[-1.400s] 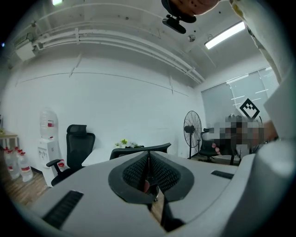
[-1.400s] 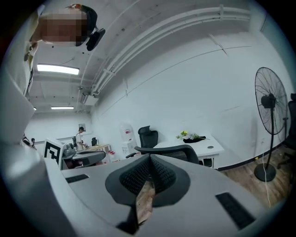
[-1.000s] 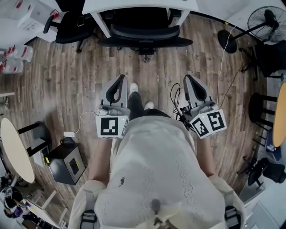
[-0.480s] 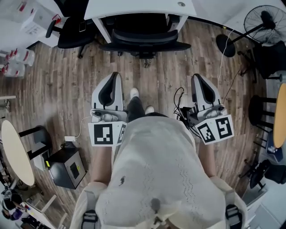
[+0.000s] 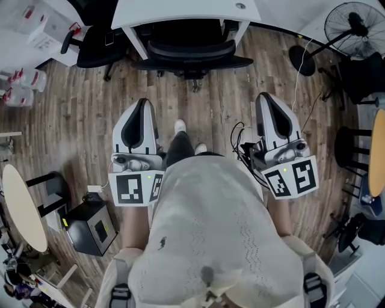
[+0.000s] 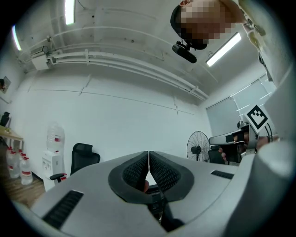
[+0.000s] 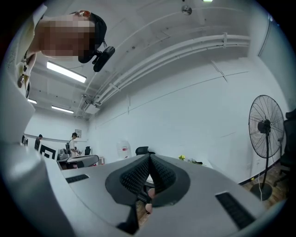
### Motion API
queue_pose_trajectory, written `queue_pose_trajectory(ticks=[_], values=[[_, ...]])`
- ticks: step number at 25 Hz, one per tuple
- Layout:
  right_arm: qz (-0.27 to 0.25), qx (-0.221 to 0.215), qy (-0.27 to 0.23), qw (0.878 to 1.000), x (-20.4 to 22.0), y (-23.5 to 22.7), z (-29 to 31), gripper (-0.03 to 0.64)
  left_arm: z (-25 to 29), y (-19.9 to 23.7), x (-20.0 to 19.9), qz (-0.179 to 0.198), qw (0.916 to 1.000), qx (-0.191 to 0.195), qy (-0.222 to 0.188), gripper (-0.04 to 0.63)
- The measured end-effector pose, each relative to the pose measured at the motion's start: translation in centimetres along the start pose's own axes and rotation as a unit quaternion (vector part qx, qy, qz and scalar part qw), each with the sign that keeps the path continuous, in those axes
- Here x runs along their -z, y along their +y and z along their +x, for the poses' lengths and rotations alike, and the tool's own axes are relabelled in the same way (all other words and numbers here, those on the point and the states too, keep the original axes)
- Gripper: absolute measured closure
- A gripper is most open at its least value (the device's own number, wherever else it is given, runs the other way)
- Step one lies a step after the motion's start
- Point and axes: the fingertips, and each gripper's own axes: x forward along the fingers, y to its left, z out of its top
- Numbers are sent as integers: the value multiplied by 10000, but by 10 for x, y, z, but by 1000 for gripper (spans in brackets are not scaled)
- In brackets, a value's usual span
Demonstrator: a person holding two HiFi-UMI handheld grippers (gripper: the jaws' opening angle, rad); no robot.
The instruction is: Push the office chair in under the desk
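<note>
In the head view a black office chair stands at the top centre, its seat tucked under the white desk. My left gripper hangs left of my legs, well short of the chair, shut and holding nothing. My right gripper hangs at the right, also shut and holding nothing. In the left gripper view the left gripper points level at a white wall, its jaws pressed together. In the right gripper view the right gripper does the same.
A second black chair stands left of the desk. A standing fan and its cable are at the upper right. A black box sits on the wooden floor at the lower left, next to a round table. Water bottles line the left wall.
Both grippers have risen and now look larger in the head view; they have spread slightly apart. The chair and desk have slid towards the top edge of the view.
</note>
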Motion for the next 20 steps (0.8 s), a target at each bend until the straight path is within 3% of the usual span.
queue_pose_trajectory(ticks=[20], values=[[17,-56,181,9998,15,-1,2,611,1,-4,14,95,9999,-43,138,569]])
